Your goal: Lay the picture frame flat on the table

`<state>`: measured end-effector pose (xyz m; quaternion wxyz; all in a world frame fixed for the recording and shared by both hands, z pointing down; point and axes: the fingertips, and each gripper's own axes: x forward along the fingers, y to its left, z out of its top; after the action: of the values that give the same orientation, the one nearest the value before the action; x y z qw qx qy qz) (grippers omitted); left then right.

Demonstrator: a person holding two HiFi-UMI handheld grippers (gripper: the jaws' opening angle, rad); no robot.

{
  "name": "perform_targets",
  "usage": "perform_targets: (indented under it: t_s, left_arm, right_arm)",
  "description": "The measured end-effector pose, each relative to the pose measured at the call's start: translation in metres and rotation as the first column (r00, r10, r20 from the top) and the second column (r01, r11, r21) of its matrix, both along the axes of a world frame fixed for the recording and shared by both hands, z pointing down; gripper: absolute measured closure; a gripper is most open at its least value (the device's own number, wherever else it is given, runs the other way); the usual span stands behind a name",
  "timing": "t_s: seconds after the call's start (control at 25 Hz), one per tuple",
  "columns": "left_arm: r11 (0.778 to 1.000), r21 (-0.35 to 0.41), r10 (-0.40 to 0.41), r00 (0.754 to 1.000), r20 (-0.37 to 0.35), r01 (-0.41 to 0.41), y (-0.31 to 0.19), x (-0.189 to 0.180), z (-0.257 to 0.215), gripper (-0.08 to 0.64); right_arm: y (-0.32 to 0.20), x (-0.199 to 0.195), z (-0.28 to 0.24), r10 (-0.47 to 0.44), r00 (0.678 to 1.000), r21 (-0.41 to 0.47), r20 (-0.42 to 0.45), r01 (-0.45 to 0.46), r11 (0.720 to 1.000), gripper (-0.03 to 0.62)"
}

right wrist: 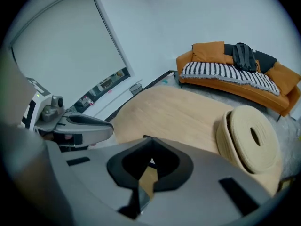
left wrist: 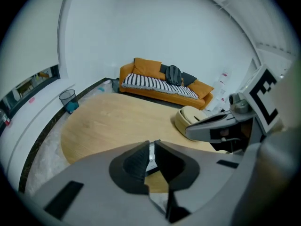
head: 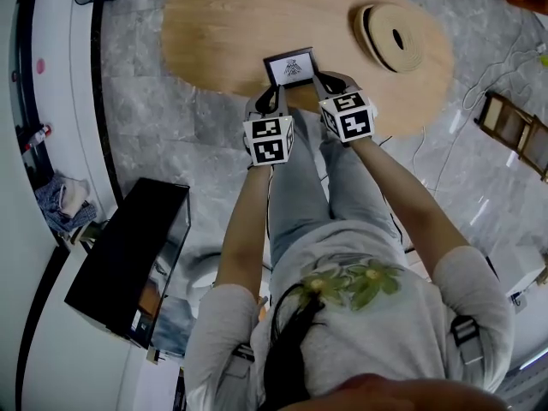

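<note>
Head view shows the picture frame (head: 291, 68) at the table's (head: 223, 24) near edge, left gripper (head: 276, 92) pinching one lower corner, right gripper (head: 321, 82) jaws pressed together at the other, presumably to control both sides during lowering.

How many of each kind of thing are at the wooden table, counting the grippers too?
Picture frame: 1
Round woven cushion: 1
Gripper: 2 (left gripper, right gripper)
Total: 4

Soft, cool, even light falls on the oval light-wood desk (head: 223, 32), with faint shadows. Both gripper views bulge and blacken at their round edges, and the nearest foreground blurs.
</note>
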<state>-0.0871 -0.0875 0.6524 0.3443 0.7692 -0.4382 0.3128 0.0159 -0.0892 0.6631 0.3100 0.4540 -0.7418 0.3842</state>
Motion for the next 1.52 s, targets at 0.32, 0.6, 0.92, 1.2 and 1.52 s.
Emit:
perform_targets:
  t_s: [0.32,0.6,0.92,1.2,1.52]
  left_arm:
    - [0.997,0.075,0.02,1.0,-0.015,-0.019,0.007,-0.003,-0.055,0.518]
    - [0.991,0.131,0.023,0.999,-0.023,-0.02,0.015,0.002,-0.098,0.518]
    - [0.979,0.202,-0.001,0.999,-0.053,0.012,0.025,0.006,-0.144,0.523]
    - [0.97,0.243,-0.011,0.999,-0.053,0.024,0.03,0.008,-0.165,0.523]
    - [0.961,0.27,-0.043,0.997,-0.06,0.057,0.032,0.005,-0.182,0.525]
  right_arm:
    - [0.006,-0.007,-0.071,-0.028,0.999,0.074,0.026,0.026,0.997,0.585]
    - [0.021,-0.012,-0.112,-0.067,0.997,0.106,0.04,0.063,0.992,0.586]
    - [0.029,-0.002,-0.156,-0.106,0.992,0.16,0.068,0.094,0.983,0.586]
    - [0.038,0.007,-0.17,-0.141,0.988,0.176,0.058,0.129,0.976,0.586]
    - [0.043,0.01,-0.179,-0.166,0.985,0.185,0.051,0.155,0.971,0.586]
